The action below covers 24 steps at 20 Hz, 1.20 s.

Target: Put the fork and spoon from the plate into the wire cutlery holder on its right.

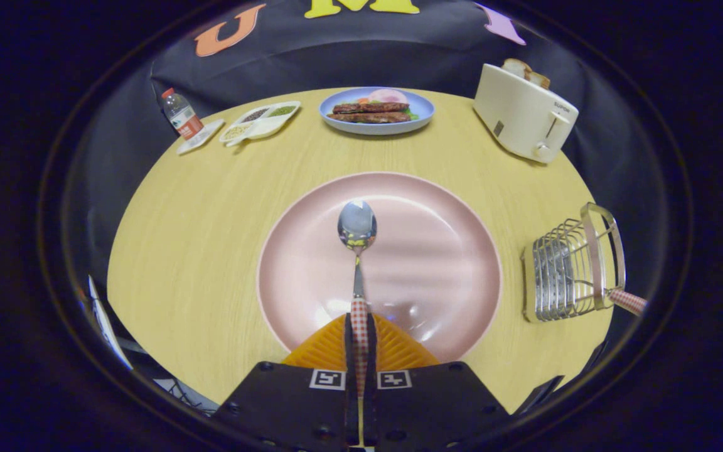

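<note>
Two ribbed orange fingers [330, 348] of the hand-held gripper [359, 333] pinch the shiny spoon's [357, 251] checkered handle.

Black claw [359, 326] body, ridged orange fingers [327, 351], two square black-and-white markers, dark screws

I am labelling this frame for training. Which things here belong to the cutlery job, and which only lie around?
Job: spoon, handle clamped in the shut gripper; pink plate; wire cutlery holder, a checked handle already in it.

Lying about: toaster, blue food plate, divided dish, bottle.
</note>
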Tool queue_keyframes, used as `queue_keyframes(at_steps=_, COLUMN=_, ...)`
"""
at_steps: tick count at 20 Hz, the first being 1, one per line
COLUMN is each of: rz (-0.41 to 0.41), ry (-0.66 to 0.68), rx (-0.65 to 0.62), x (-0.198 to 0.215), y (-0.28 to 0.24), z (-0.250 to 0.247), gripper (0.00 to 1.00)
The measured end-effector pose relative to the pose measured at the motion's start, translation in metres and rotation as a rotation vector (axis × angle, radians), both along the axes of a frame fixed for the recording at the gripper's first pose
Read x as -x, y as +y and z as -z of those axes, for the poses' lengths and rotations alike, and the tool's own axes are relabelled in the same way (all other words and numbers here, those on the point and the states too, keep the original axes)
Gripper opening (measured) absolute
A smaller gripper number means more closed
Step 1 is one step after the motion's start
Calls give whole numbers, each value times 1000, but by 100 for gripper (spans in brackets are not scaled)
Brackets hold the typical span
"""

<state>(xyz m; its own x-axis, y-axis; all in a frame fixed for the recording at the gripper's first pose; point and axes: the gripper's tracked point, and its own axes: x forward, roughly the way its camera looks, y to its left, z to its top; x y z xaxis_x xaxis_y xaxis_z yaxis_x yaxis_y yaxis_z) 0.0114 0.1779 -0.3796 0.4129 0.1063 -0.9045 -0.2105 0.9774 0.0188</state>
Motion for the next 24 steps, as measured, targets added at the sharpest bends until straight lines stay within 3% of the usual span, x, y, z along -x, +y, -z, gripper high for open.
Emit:
queue_keyframes(at_steps=6, rz=22, ry=57, rx=-109, x=-6, y=-17, z=-88, gripper=4)
queue_keyframes(at_steps=13, rz=52, ry=67, rx=-68, x=-34, y=-116, z=-192, gripper=3)
queue_keyframes(at_steps=17, rz=107, ry=217, rx=-31, x=-25, y=-167, z=-194, gripper=3)
queue_keyframes(at_steps=24, rz=174, ry=492, rx=12, x=-8, y=-197, z=-169, gripper=3)
